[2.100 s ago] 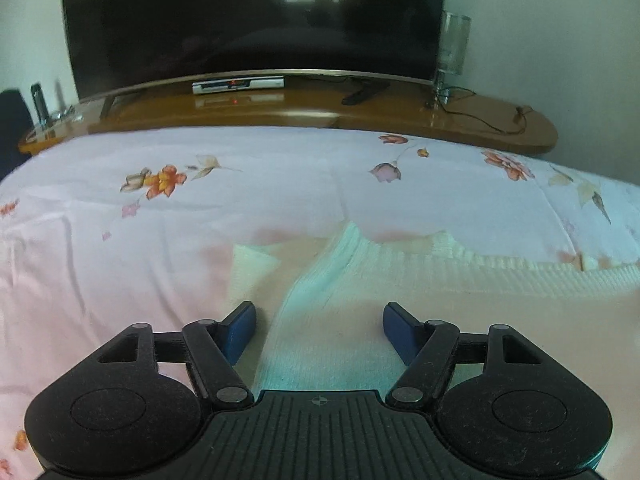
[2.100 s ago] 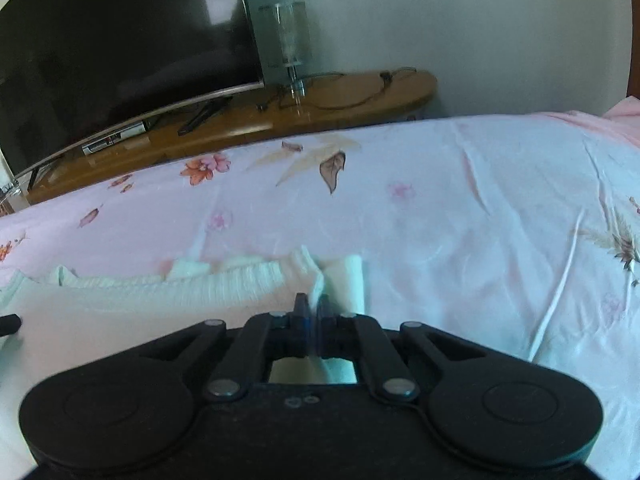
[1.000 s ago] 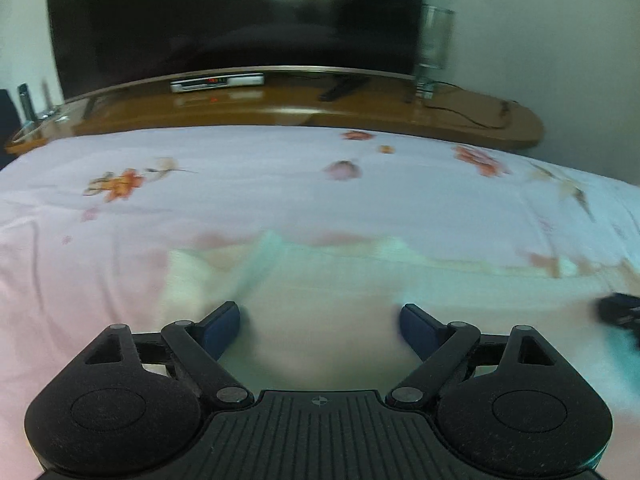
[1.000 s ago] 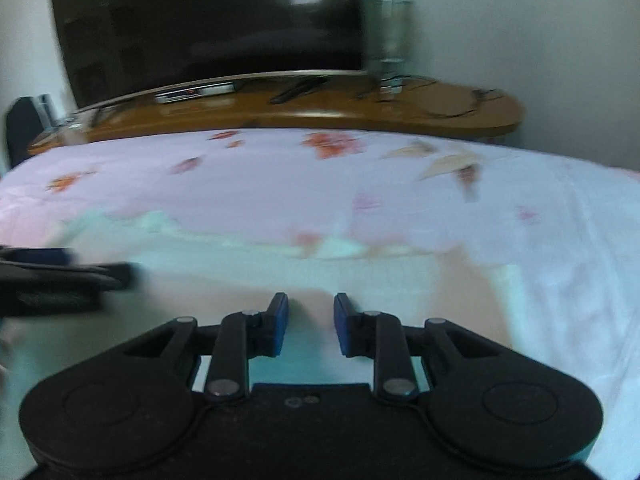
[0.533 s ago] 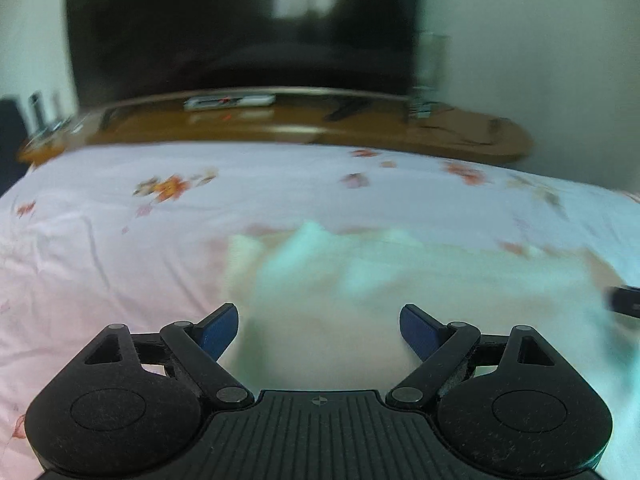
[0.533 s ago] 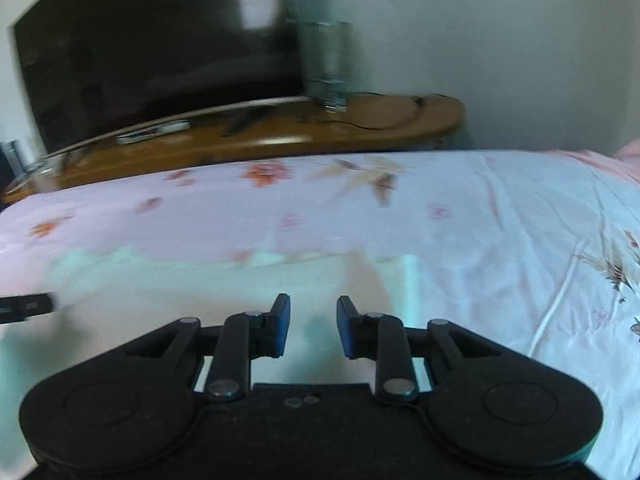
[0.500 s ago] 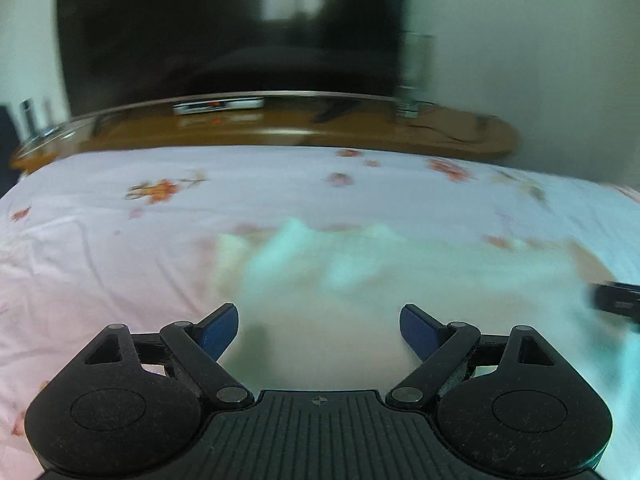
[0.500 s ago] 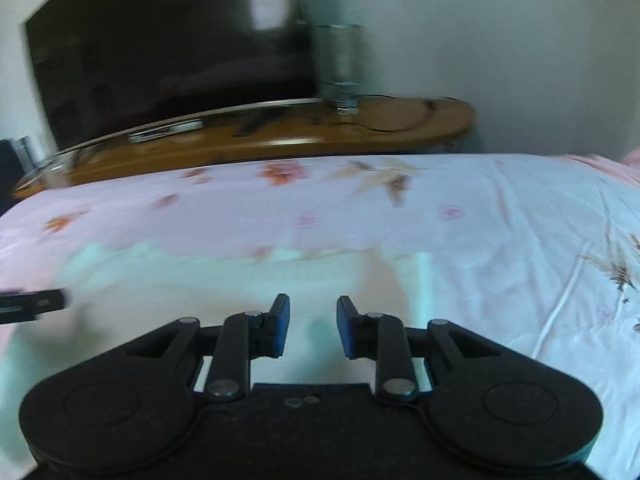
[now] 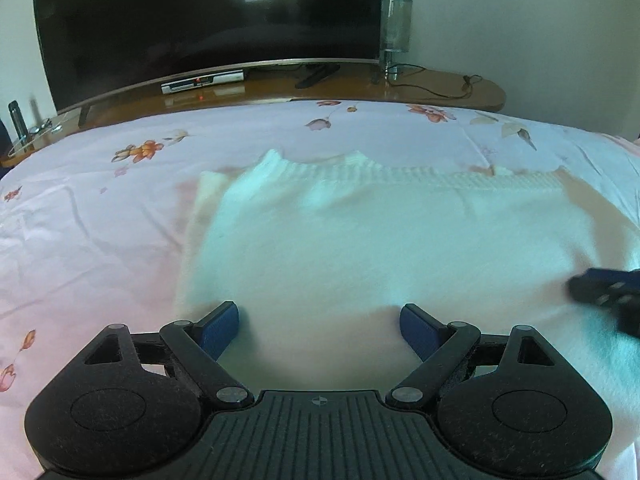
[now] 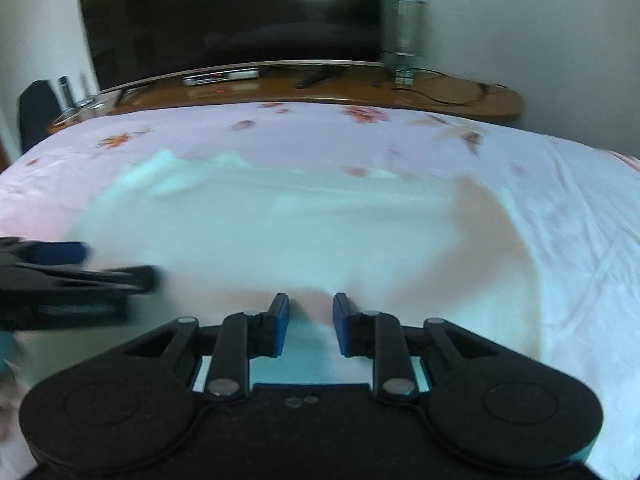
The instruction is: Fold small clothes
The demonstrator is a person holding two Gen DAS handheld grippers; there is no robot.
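Note:
A white knitted garment [image 9: 380,240] lies flat on the pink floral bedsheet [image 9: 100,208], its ribbed edge toward the far side. It also shows in the right wrist view [image 10: 280,232], blurred. My left gripper [image 9: 319,322] is wide open and empty over the garment's near left part. My right gripper [image 10: 308,320] is open with a narrower gap and empty over the garment's near middle. The right gripper's tip shows at the right edge of the left wrist view [image 9: 608,288]. The left gripper shows at the left of the right wrist view [image 10: 72,276].
A curved wooden TV stand [image 9: 440,88] runs behind the bed, carrying a large dark TV [image 9: 200,20], a set-top box [image 9: 202,82], a glass lamp [image 9: 394,36] and cables. The sheet spreads left and right of the garment.
Both grippers have pulled back toward the near side, so more of the garment shows ahead. The right gripper, shut two seconds ago, stands open. The right view is blurred by motion.

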